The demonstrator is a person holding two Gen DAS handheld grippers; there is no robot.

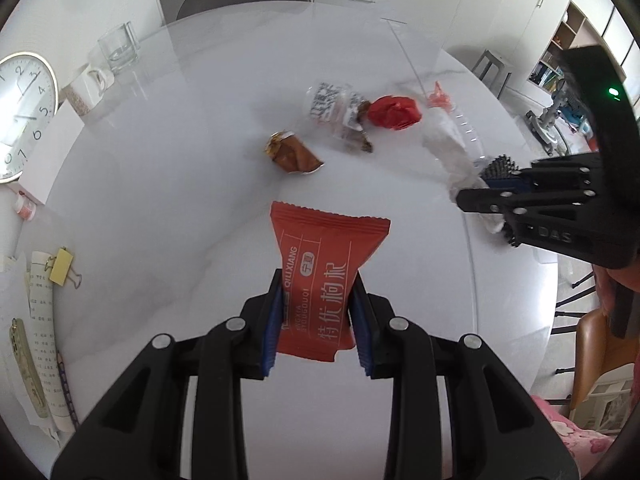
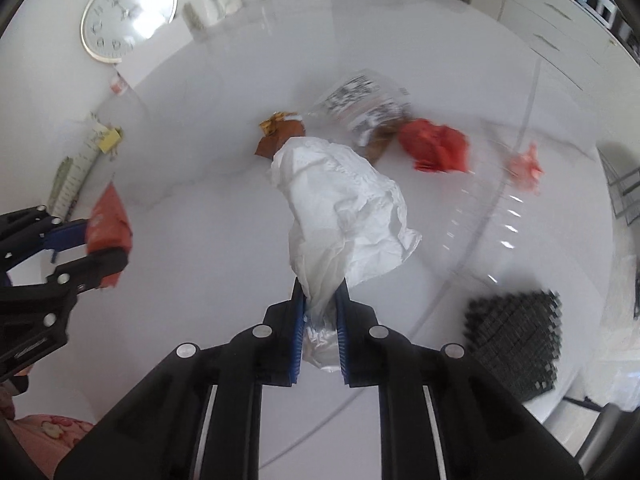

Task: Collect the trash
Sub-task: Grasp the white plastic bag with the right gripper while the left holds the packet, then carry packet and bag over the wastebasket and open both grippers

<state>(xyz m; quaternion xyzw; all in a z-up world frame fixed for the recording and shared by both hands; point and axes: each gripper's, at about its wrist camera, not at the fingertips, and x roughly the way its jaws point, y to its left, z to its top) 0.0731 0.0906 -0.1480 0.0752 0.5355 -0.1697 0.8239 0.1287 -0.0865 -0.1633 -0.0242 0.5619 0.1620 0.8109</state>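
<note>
Trash is lying scattered on the white marble table (image 1: pixel 168 184), and some of it is already being held. In the left wrist view, the left gripper (image 1: pixel 318 300) is clamping a red snack packet (image 1: pixel 320 276) between its blue pads, the packet sticking up clear of the tabletop. Beyond it a brown wrapper (image 1: pixel 294 154), a clear printed wrapper (image 1: pixel 334 108) and a crumpled red paper (image 1: pixel 394 112) are lying near one another, with a small pink scrap (image 1: pixel 440 98) just to their right. At the right edge the right gripper (image 1: pixel 476 196) is pinching a white tissue (image 1: pixel 448 140). A clock (image 1: pixel 22 116), a glass (image 1: pixel 118 46) and a yellow binder clip (image 1: pixel 60 266) are sitting along the left side. In the right wrist view, blurred in places, the right gripper (image 2: pixel 320 312) is squeezing the tissue (image 2: pixel 344 200) tightly, its jaws nearly together. The brown wrapper (image 2: pixel 280 136), the clear wrapper (image 2: pixel 360 100) and the red paper (image 2: pixel 434 146) are lying behind it. A black mesh object (image 2: pixel 516 344) is sitting at the right, and the left gripper (image 2: pixel 90 242) is holding the packet (image 2: pixel 108 220) at the left.
</note>
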